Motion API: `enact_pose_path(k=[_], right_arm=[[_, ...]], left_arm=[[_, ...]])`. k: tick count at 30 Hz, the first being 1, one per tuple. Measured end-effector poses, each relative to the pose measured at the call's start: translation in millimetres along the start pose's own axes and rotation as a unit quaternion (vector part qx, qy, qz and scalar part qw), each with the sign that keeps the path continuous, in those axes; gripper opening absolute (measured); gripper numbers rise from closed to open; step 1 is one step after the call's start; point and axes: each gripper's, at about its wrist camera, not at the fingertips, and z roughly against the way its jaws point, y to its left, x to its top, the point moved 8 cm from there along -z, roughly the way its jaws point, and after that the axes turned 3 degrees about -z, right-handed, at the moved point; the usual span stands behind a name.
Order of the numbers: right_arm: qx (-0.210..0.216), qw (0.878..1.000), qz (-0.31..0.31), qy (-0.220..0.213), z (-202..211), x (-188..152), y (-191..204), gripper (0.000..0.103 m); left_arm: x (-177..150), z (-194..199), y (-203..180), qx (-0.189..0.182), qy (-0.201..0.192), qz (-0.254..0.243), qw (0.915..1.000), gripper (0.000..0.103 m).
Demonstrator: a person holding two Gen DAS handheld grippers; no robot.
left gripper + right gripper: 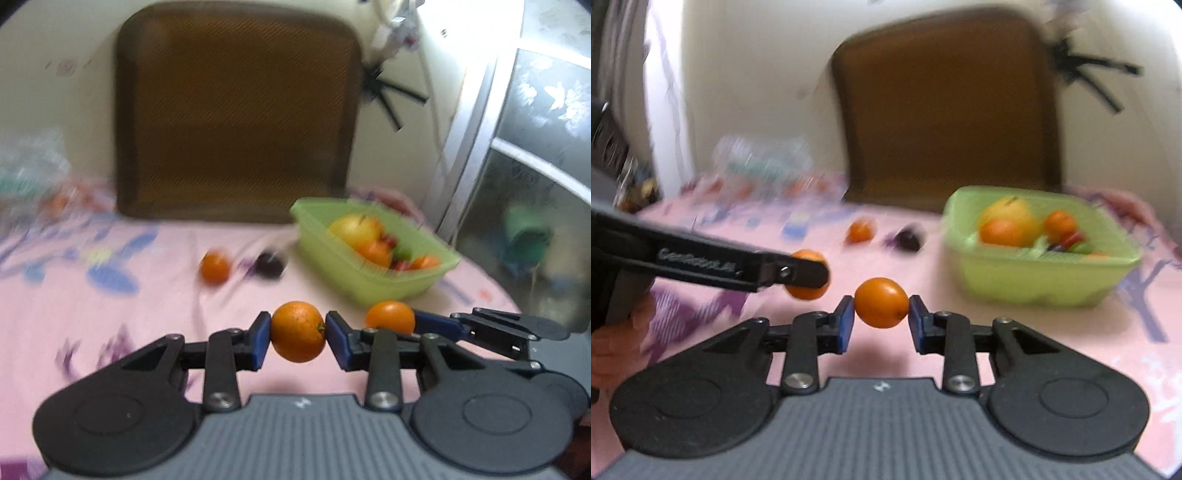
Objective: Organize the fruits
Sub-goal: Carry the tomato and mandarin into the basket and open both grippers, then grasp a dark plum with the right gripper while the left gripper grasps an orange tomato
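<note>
Both jaws pinching an orange each, left gripper (298,332) on one orange (298,331), right gripper (881,314) on another (881,302), held off the pink surface (147,332) for the green basket (406,284).

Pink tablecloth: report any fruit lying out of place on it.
Two fruits lie loose on the pink tablecloth left of the green basket: a small orange and a dark plum-like fruit. Each hand-held gripper, left and right, carries an orange. Nothing looks spilled or damaged.
</note>
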Motion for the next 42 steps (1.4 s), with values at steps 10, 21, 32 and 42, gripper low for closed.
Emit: enact_pose_path(k=[10,21,32,42], right_arm=[[-0.117,0.989,-0.052,-0.072,-12,44,-98,0.035],[-0.111,0.981,-0.111,-0.112,3,47,-125,0.050],[-0.123,0.964,-0.195,-0.135,19,43,-158,0.050],[-0.119,0.968,-0.126,-0.182,26,50,-122,0.049]], left_arm=[[60,-74,-55,-0.013,0.003,-0.035,0.9993,0.034],[82,-117,-60,-0.014,0.011,-0.010,0.9998,0.040],[82,-64,-9,0.018,-0.031,0.025,0.9990,0.041],[-6,10,116,0.203,-0.023,0.008,0.9789,0.041]])
